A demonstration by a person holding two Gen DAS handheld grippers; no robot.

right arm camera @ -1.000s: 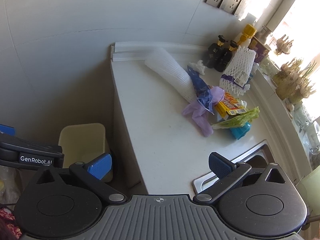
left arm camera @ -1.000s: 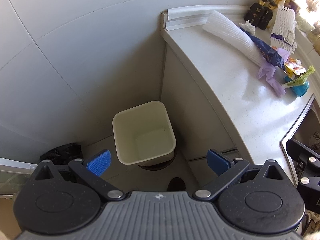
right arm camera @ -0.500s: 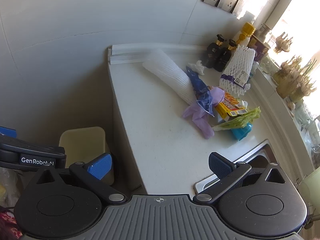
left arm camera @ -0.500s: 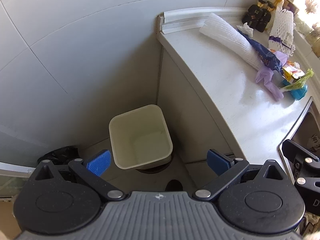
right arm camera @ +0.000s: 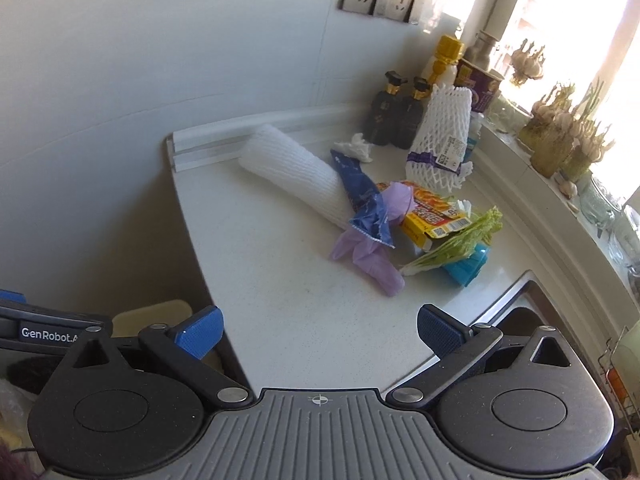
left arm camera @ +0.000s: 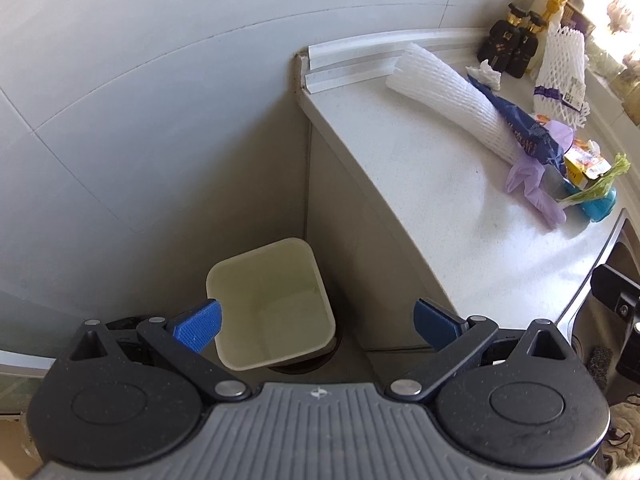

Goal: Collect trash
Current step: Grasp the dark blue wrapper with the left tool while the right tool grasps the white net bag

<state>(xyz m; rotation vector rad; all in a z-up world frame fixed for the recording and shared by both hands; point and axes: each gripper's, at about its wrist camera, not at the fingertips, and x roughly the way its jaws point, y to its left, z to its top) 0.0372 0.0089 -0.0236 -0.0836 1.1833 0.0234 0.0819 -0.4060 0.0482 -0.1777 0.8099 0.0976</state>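
Your collection has not begun, judging by the scene: the white bench (right arm camera: 280, 300) carries all its litter, and the cream bin (left arm camera: 272, 308) on the floor below the bench's left end, against the cabinet side, looks empty, its bare bottom in plain sight. Biggest on the bench is the long foam net sleeve (right arm camera: 296, 176), lying from the back left corner toward the middle; a second foam net sleeve (right arm camera: 440, 136) stands upright near the back edge, beside two dark bottles (right arm camera: 396, 114). At the lying sleeve's near end the small pieces overlap in one heap: a purple glove (right arm camera: 368, 256), a crumpled blue wrapper (right arm camera: 360, 192), a torn yellow carton (right arm camera: 436, 220), a green leaf (right arm camera: 456, 240) lying over a blue object (right arm camera: 468, 268) close to the sink's rim (right arm camera: 496, 300), and a white tissue wad (right arm camera: 356, 146) near the bottles. Your left claw (left arm camera: 316, 318) hangs over the bin, spread wide and holding nothing; your right claw (right arm camera: 318, 330) hovers above the bench's front edge, also spread wide and holding nothing, well short of the heap. Every piece remains to be carried to the bin, it seems.
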